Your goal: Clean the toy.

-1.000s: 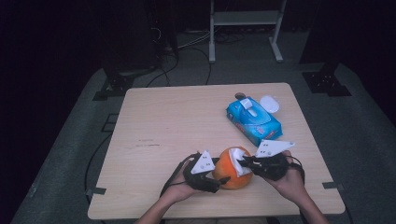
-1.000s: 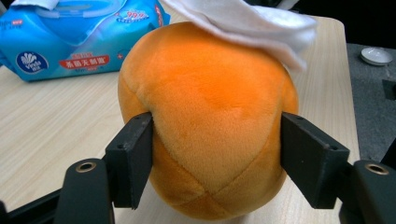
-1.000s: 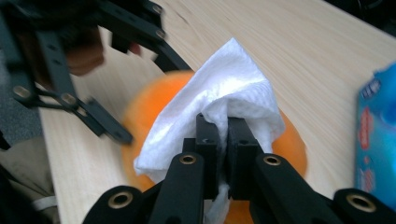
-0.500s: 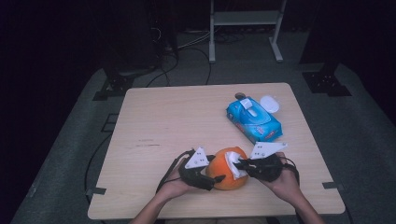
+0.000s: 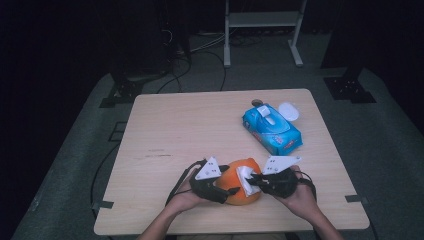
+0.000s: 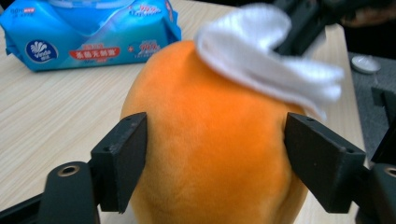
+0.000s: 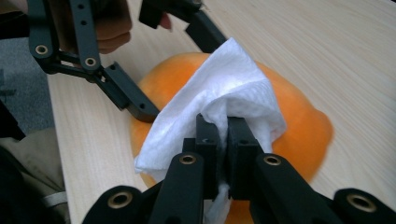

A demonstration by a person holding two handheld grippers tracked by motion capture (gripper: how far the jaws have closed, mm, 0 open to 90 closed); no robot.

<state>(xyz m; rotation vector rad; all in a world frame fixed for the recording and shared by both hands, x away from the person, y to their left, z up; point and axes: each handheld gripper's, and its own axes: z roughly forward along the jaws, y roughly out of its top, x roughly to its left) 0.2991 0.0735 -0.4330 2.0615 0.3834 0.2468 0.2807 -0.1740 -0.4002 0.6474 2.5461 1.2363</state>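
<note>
An orange plush fruit (image 5: pixel 244 198) lies near the table's front edge. My left gripper (image 5: pixel 231 180) reaches it from the left. In the left gripper view its jaws (image 6: pixel 217 140) have just been opening, with the fruit (image 6: pixel 205 93) between them and both pads still touching its sides. My right gripper (image 5: pixel 251 179) comes in from the right, shut on a folded white tissue (image 5: pixel 245 175). In the right gripper view the shut gripper (image 7: pixel 219 123) presses the tissue (image 7: pixel 224 79) onto the top of the fruit (image 7: pixel 299 116). The tissue (image 6: pixel 261 51) drapes over the fruit's upper right side.
A blue pack of wet wipes (image 5: pixel 272 129) lies at the back right of the wooden table (image 5: pixel 190 125), with a small white round lid (image 5: pixel 289 111) behind it. The pack (image 6: pixel 88 37) sits just beyond the fruit. A metal stand (image 5: pixel 262 20) is on the floor behind.
The fruit and the left gripper have edged slightly to the left. The tissue stays on top of the fruit and the right hand has hardly moved.
</note>
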